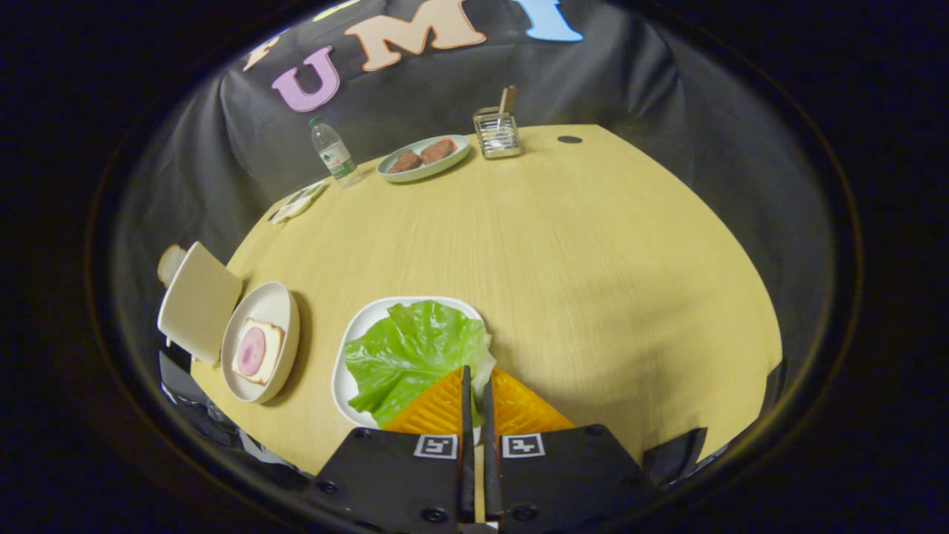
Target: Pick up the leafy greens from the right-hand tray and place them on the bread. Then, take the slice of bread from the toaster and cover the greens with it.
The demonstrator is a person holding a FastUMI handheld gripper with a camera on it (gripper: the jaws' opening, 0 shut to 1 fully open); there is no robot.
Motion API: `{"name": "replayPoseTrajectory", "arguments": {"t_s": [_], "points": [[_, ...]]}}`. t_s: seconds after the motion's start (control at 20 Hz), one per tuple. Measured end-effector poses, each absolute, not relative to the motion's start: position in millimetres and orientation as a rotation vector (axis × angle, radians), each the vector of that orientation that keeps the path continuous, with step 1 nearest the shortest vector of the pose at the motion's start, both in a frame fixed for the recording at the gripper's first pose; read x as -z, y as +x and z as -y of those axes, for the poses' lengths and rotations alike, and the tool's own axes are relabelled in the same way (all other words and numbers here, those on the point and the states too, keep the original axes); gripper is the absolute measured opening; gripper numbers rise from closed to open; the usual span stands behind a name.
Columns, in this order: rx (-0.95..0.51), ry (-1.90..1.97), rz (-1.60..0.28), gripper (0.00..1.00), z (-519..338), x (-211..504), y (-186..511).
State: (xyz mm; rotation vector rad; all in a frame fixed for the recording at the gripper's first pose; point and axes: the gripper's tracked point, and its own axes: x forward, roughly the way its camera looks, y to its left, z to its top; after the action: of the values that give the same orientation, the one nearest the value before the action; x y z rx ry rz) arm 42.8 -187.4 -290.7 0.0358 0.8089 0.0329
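A: Quick pass. What's the gripper doing?

B: I've got it clenched on the lettuce leaf. Both fingers are nearly together, with the leaf's pale stem edge pinched between the tips. The leaf sits on the white tray right ahead of the fingers and spreads off to their left.

A: Where's the bread?

B: On the round white plate left of the tray, near the desk's edge. The bread slice has a pink round of meat on top. Just left of that plate is the white toaster, and a slice of toast pokes out behind it.

A: Anything in the way?

B: Nothing lies between the tray and the plate, just bare wooden desk. They're near each other, not touching.

A: The rest of the clutter?

B: It's all at the far side, well apart from the fingers. There's an oval plate with two brown patties, a clear water bottle left of it, and a metal rack right of it with a wooden stick standing in it. A small flat dish is near the bottle; I can't tell what's on it. There's also a dark round hole in the desk past the rack.

A: Any readable text?

B: The bottle label is too small to make out. There are square black-and-white markers on the gripper body, with no words on them.
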Motion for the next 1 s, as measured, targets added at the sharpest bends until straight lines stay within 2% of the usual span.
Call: {"name": "replayPoseTrajectory", "arguments": {"t_s": [0.7, 1.0], "points": [[-0.073, 0.039, -0.673, 0.06, 140.2, 217.7, 39.5], [-0.205, 0.136, -0.647, 0.05, 63.6, 192.6, 33.1]]}}
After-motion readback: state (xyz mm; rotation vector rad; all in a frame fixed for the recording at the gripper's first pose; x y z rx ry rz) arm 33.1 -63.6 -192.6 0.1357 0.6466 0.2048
